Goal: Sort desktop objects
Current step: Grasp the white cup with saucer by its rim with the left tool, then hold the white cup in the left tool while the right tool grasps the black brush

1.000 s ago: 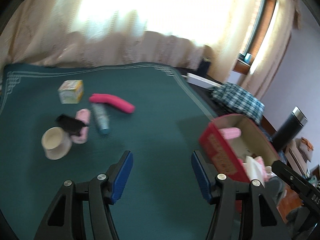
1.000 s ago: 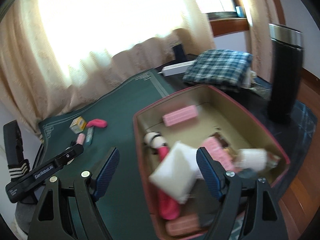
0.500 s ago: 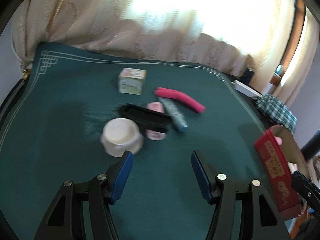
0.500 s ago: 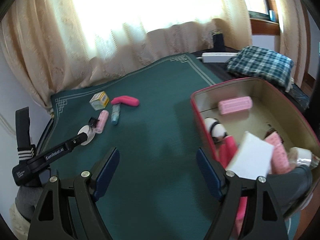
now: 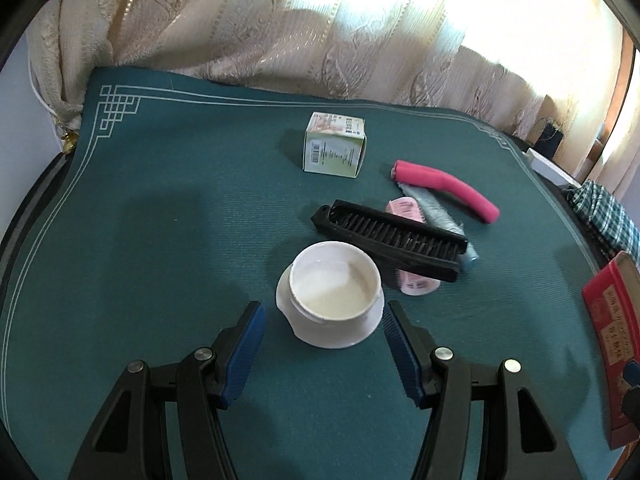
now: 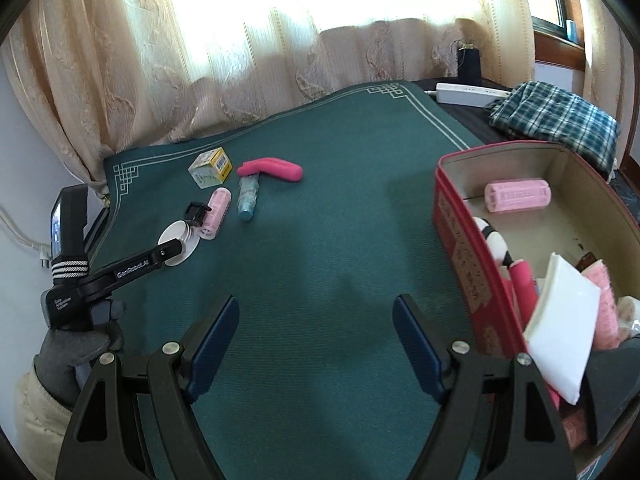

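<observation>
The white jar (image 5: 334,296) stands upright and lidless on the green mat (image 5: 168,216), on the near left of the loose cluster. It sits just ahead of the left gripper (image 5: 322,334), whose blue pads are held apart on either side of it, not touching; nothing is gripped. The jar looks like rigid, smooth plastic or glass with a pale filling, so it is judged light but slippery, and liable to spill if tipped. A hold across the wide lower body, below the threaded neck, is judged safest, with the jar kept level.

Just right of the jar a black comb (image 5: 390,236) lies slantwise, its near end resting across a pink roll (image 5: 416,284) and close to the jar's rim; it may be nudged when the jar is lifted. A blue tube (image 5: 440,216) lies beside the roll, a curved pink handle (image 5: 444,188) beyond it, and a small box (image 5: 334,146) stands farther back.

At the right edge of the mat the red tin (image 6: 472,256) is seen, already holding a pink roll, a white pad and other pieces, and is taken to be the sorting bin. The right gripper (image 6: 316,344) hovers over bare mat between cluster and tin, its jaws wide and empty. Curtains (image 6: 240,40) hang behind the bench.
</observation>
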A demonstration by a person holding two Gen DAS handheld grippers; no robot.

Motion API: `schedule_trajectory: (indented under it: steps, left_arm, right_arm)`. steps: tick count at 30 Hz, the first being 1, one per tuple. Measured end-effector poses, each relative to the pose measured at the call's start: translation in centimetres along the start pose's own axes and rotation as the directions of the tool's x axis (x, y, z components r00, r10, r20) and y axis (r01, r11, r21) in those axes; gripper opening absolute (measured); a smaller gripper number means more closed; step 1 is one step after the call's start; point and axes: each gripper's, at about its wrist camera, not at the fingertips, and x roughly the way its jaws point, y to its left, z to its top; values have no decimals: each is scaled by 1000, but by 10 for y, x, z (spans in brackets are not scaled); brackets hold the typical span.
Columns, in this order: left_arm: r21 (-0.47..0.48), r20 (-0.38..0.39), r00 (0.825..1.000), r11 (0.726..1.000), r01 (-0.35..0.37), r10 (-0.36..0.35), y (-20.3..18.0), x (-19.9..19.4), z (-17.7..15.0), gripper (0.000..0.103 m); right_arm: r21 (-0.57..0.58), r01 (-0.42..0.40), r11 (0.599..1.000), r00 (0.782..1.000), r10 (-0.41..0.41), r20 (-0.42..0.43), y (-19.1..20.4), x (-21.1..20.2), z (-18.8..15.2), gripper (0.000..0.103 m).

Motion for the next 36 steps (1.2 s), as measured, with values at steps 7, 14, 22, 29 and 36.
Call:
schedule_trajectory:
  steps: [7, 14, 22, 29, 36]
  left_arm:
    - [24, -13, 1000, 1000, 0, 0, -4, 12, 5, 62]
    - [33, 0, 1000, 999, -13, 13, -2, 22, 11, 62]
    - [45, 17, 1000, 999, 24, -24, 1, 15, 9, 53]
    - [33, 32, 999, 999, 39, -40, 12, -5, 0, 53]
    - [7, 71, 997, 999, 39, -39, 34, -32, -10, 53]
  right_arm:
    - [-11, -9, 1000, 1000, 9, -30, 5, 16, 2, 82]
    - [-23, -14, 1000, 998, 13, -54, 12, 30, 5, 82]
    - [-41, -22, 999, 997, 19, -72, 25, 45, 12, 82]
    - [-91, -29, 995, 997, 23, -70, 46, 52, 21, 82]
    - [-165, -41, 985, 997, 31, -66, 78, 69, 36, 82]
